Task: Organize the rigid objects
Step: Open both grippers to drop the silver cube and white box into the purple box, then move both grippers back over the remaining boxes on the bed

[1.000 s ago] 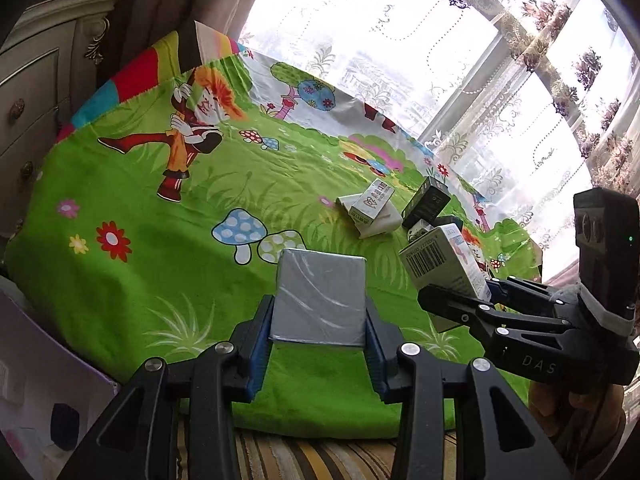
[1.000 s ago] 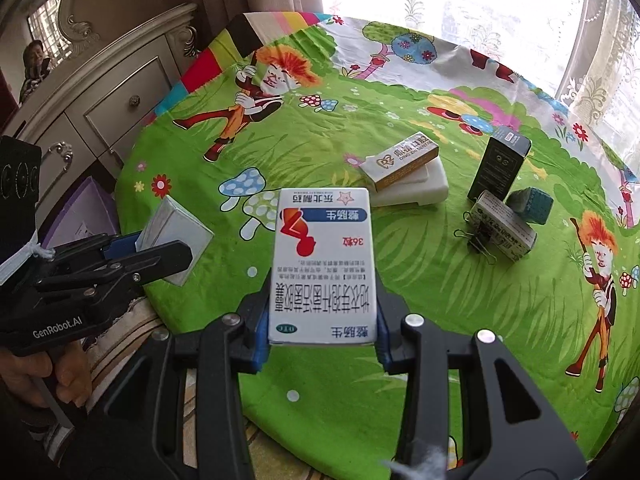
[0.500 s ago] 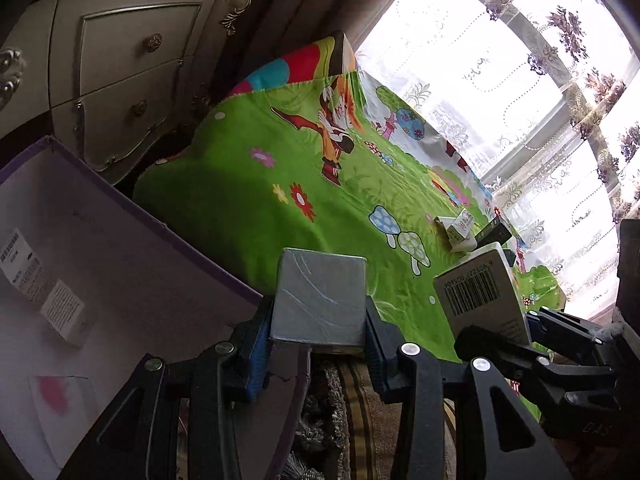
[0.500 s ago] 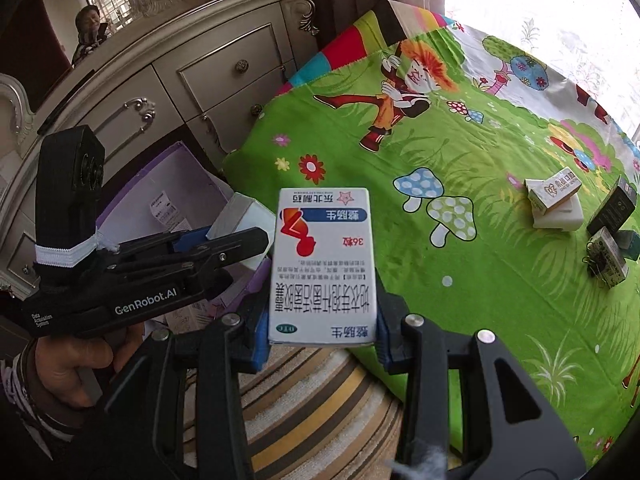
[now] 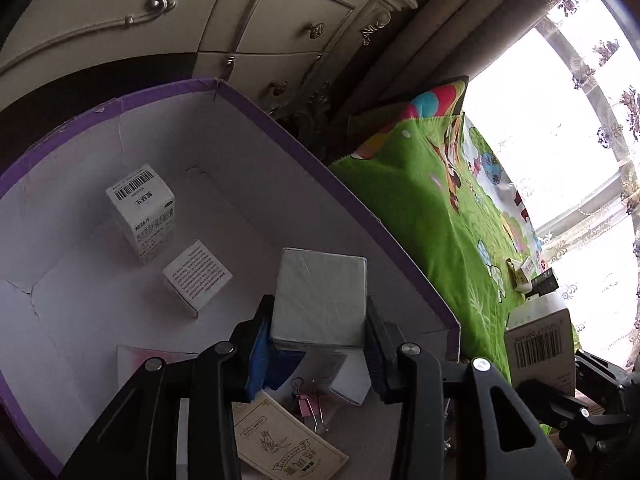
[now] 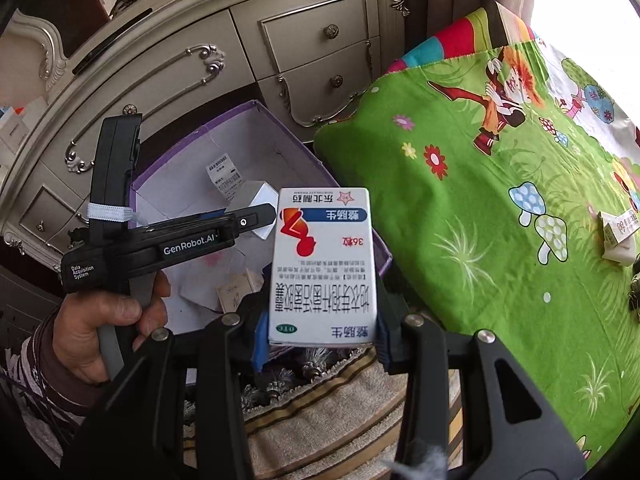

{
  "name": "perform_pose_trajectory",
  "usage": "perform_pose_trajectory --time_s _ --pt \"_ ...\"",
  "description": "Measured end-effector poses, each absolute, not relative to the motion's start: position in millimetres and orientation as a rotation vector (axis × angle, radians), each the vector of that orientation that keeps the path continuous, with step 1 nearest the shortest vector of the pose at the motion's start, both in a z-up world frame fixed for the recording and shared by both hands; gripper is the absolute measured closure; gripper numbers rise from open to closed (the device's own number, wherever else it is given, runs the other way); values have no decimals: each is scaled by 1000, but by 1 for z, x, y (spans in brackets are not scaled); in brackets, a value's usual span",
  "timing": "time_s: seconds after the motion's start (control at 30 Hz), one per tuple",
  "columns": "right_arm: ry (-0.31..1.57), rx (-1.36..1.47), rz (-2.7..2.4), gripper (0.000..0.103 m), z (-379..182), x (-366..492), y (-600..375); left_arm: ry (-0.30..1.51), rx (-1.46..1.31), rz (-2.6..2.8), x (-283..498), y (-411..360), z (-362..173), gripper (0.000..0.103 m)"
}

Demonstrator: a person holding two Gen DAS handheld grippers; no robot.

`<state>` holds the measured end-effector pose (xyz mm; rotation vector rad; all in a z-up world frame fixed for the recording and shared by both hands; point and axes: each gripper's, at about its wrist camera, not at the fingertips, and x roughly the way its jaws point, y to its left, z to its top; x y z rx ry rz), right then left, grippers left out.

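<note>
The silver-grey box (image 5: 320,300) sits clamped between the pads of the left claw (image 5: 319,334), now hanging over the open purple storage box (image 5: 360,208); a second ago it hung over the green cartoon sheet (image 5: 432,208), and half a second ago only at the storage box's edge. The white medicine box (image 6: 324,264) with blue and red print is gripped in the right claw (image 6: 322,344), which has swung the same way: the small boxes on the sheet that filled its view earlier have slid to the far right edge, and the cream dresser (image 6: 280,52) and the storage box (image 6: 256,120) have come in. The medicine box is at the storage box's near corner, above a striped fringed cloth (image 6: 328,408); whether it is over the opening I cannot tell.

Inside the storage box lie a tall white carton (image 5: 142,212) with a barcode, a small white printed box (image 5: 196,276), a tan packet (image 5: 288,444) and pink binder clips (image 5: 308,404). In the right wrist view, the person's hand (image 6: 100,320) grips the left claw's handle. Neither grip has changed.
</note>
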<state>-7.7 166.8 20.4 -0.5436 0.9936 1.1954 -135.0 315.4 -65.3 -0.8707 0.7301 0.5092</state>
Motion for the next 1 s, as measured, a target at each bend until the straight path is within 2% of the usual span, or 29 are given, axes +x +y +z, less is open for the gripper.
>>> perform_pose_trajectory --time_s 0.4,0.5,0.57,0.6,0.67,0.7,0.73,1.0 --pt "1015 -639 1264 58 3 -43 193 723 -930 595 -161 335 -76 61" --pt "1012 -660 1274 58 0 -50 195 735 -937 607 -160 337 -76 60" --pt "1016 -669 1286 58 -2 -54 197 741 -936 617 -157 338 -76 54" --pt "1021 -673 1291 54 -4 -55 197 744 -935 620 -159 338 -76 52" --pt "1031 -678 1291 38 -8 -56 198 759 -934 635 -157 338 -77 43" --pt "1034 -676 1292 29 -9 -56 197 767 -937 639 -155 338 -78 43" --pt "1038 -669 1294 26 -10 -55 196 772 -939 641 -153 337 -79 43" --pt "1084 -565 1292 26 -7 -40 181 796 -894 655 -139 330 -67 43"
